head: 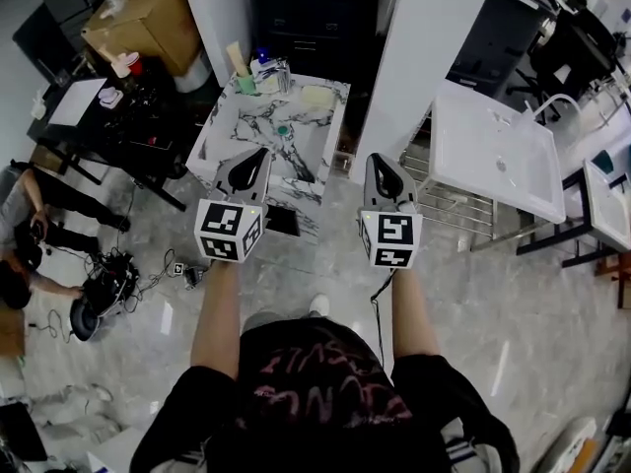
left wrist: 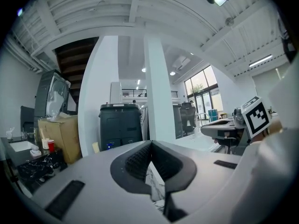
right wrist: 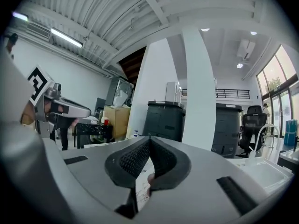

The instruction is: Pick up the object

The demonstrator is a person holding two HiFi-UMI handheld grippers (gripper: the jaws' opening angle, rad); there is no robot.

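Ahead of left gripper [head: 258, 156], small teal object [head: 283, 130]

The grey left gripper [left wrist: 150, 146] with black ribbed pads is filling the lower half of the frame, its jaws pressing together on nothing. Behind it, at centre, a dark grey cabinet [left wrist: 120, 125] is standing beside a white pillar [left wrist: 159, 92]. A brown cardboard box [left wrist: 60, 133] and a small red cup [left wrist: 50, 145] are sitting at the left, and a black-and-white marker cube [left wrist: 256, 116] is showing at the right.
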